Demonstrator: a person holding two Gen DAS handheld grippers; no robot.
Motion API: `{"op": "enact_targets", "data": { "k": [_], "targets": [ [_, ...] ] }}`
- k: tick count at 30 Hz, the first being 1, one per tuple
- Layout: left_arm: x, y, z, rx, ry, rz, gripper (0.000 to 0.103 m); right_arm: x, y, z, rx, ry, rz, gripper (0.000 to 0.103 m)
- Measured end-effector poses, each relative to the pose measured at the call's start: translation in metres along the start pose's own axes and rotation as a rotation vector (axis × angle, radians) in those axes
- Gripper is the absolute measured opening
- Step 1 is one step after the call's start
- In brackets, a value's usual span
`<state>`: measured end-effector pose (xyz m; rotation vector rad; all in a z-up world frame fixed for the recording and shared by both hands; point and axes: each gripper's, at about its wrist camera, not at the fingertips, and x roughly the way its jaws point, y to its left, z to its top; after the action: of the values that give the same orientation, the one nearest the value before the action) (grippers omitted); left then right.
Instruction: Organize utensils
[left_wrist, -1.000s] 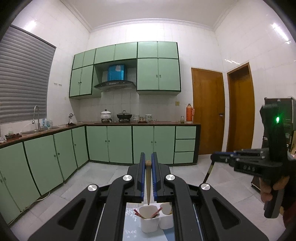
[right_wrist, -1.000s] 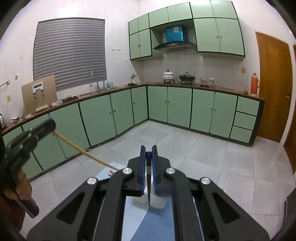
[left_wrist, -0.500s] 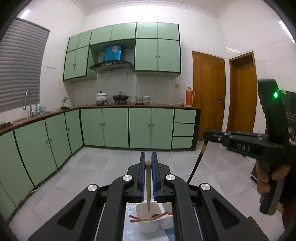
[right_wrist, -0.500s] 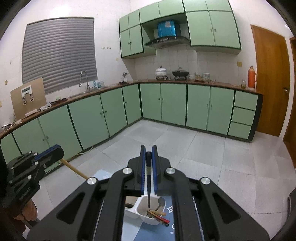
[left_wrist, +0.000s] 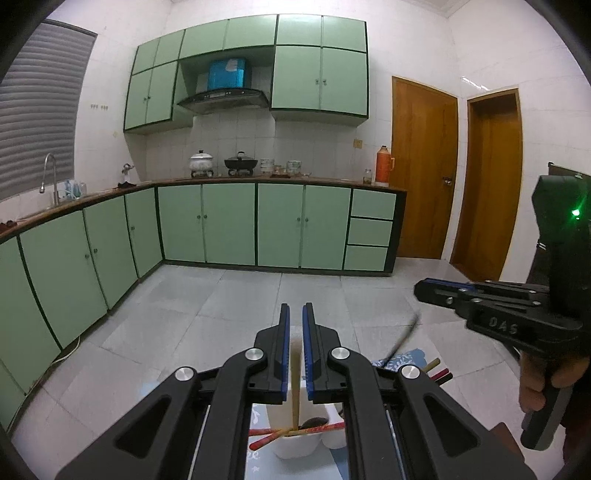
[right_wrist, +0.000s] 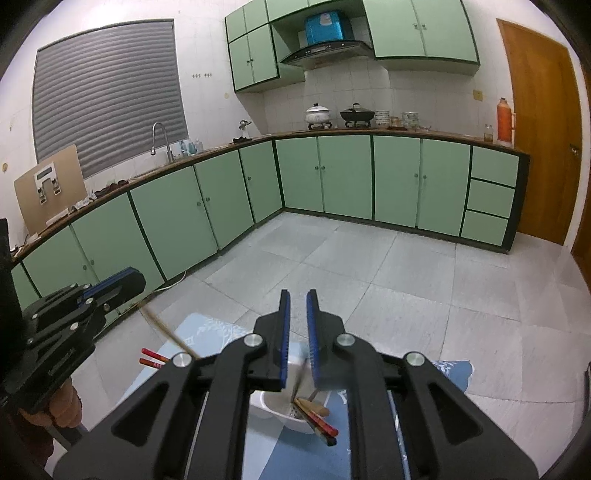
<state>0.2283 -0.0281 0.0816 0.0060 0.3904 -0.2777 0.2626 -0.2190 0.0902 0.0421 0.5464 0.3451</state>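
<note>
A white utensil holder (left_wrist: 295, 441) stands on a blue patterned mat (right_wrist: 199, 328) and also shows in the right wrist view (right_wrist: 280, 410). Red chopsticks (left_wrist: 295, 432) and a dark spoon lie in it. My left gripper (left_wrist: 293, 314) is slightly open; a blurred wooden chopstick (left_wrist: 295, 384) hangs between its fingers, its tip in the holder. My right gripper (right_wrist: 298, 299) is slightly open; a blurred dark chopstick (right_wrist: 300, 380) drops from it into the holder. Each gripper shows in the other's view, the right one (left_wrist: 421, 286) and the left one (right_wrist: 136, 280).
More red chopsticks (right_wrist: 153, 360) lie on the mat's left side and others lie at its right (left_wrist: 439, 373). Green base cabinets (left_wrist: 229, 225) line the far wall and left side beyond grey floor tiles. Two wooden doors (left_wrist: 424, 166) stand at right.
Both grippers have lowered over the holder and their jaws have parted a little. The wooden chopstick and the dark chopstick have slid down from the fingers into the holder.
</note>
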Motion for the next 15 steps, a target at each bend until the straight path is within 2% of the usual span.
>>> {"op": "enact_targets", "data": {
  "k": [4, 6, 9, 11, 15],
  "targets": [
    [-0.006, 0.001, 0.003, -0.001, -0.008, 0.004, 0.014, -0.013, -0.002, -0.001, 0.018, -0.02, -0.006, 0.019],
    [-0.014, 0.0, 0.004, -0.002, -0.023, 0.01, 0.026, -0.023, -0.004, -0.003, 0.029, -0.035, -0.011, 0.025],
    [-0.026, 0.0, 0.005, -0.004, -0.035, 0.015, 0.036, -0.038, -0.007, -0.009, 0.046, -0.051, -0.021, 0.034],
    [-0.034, -0.001, 0.003, -0.011, -0.034, 0.016, 0.04, -0.049, -0.007, -0.015, 0.054, -0.061, -0.031, 0.043],
    [-0.052, -0.002, -0.009, -0.036, -0.02, 0.03, 0.057, -0.074, -0.006, -0.036, 0.074, -0.083, -0.082, 0.072]
  ]
}}
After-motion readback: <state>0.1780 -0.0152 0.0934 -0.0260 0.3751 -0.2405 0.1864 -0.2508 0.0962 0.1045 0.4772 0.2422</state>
